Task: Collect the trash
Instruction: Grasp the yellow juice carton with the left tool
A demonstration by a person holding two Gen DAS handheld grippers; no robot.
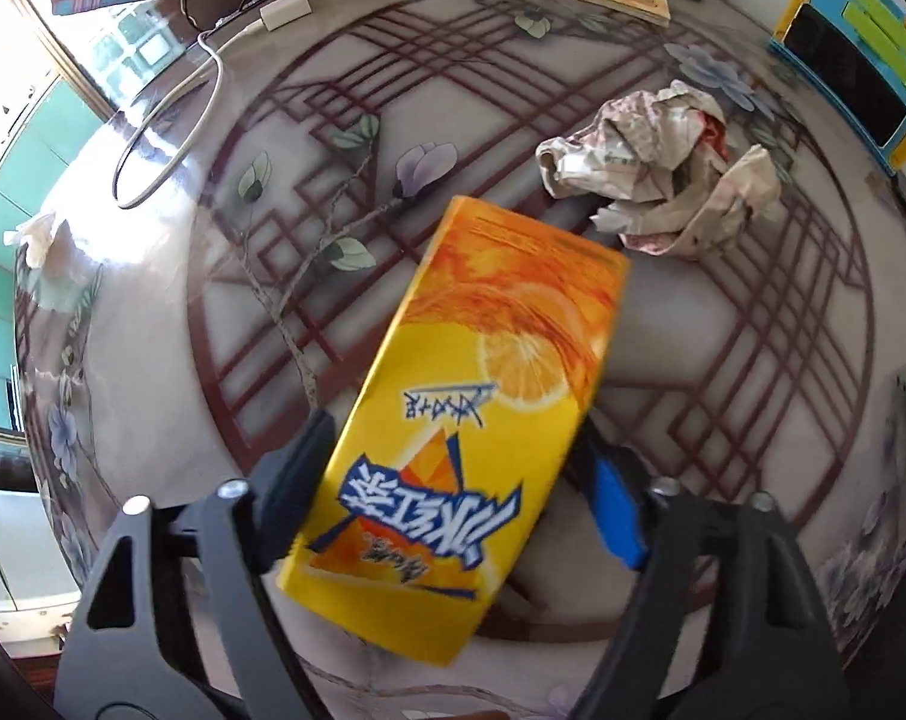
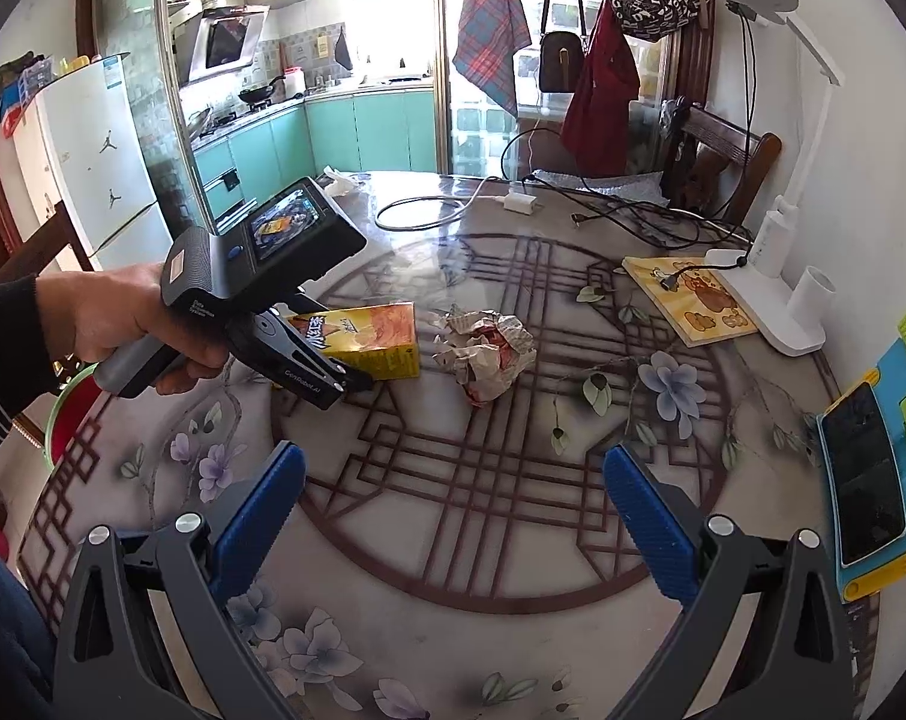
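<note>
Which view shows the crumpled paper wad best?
The right wrist view: the crumpled paper wad sits whole and sharp mid-table, just right of the yellow drink carton. The left wrist view also shows the wad, but toward the frame's upper right, beyond the carton that fills its centre.

Yellow-orange carton point(image 1: 453, 420), brown-lattice floral table point(image 1: 723, 360).

Crumpled newspaper point(image 2: 485, 354) sits just beside the yellow carton point(image 2: 372, 339); bare surface point(image 2: 453, 510) lies open before the right claw point(image 2: 453, 516).
</note>
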